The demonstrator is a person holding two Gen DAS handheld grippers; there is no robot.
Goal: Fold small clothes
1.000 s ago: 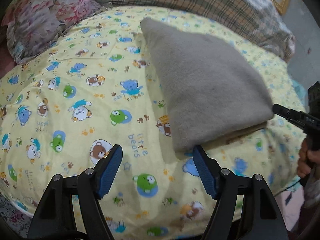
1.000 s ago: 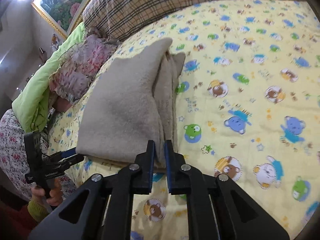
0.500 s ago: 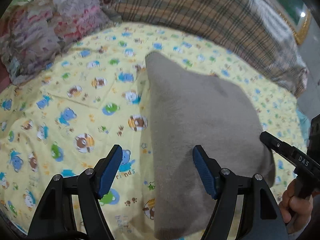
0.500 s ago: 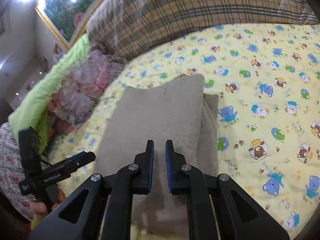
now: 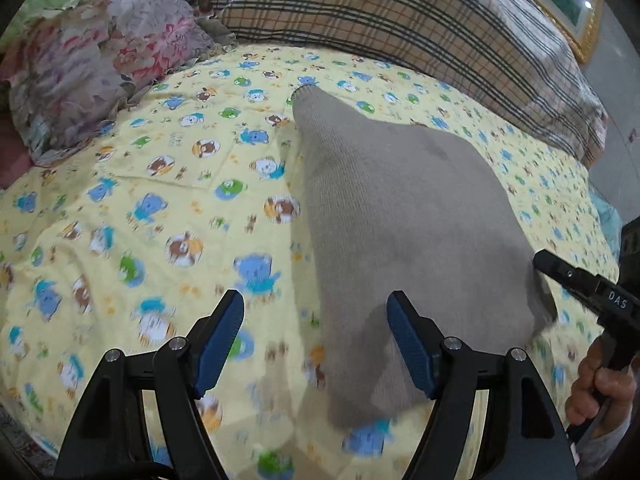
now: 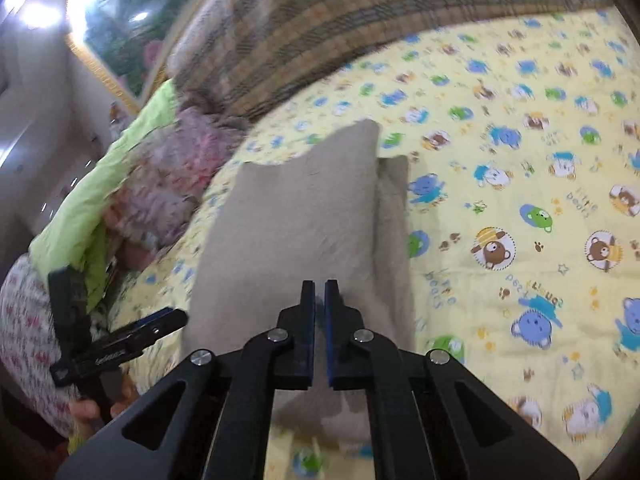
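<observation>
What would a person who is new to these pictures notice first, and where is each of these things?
First, the folded grey-beige knitted garment lying in the middle of the yellow bedsheet printed with cartoon bears. Next, the right gripper, its jaws nearly closed at the garment's near edge, and the left gripper, wide open just above the garment's left border. Behind, a brown checked blanket lies along the far side of the bed.

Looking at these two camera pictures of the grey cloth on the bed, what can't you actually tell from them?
- Right gripper: jaws nearly shut over the grey garment; whether they pinch any fabric is hidden by the fingers, right wrist view.
- What kind of garment it is: folded, no telling features.
- Garment's near edge: blurred, partly behind the open left gripper, left wrist view.
- Framed picture: blurred, glare.
</observation>
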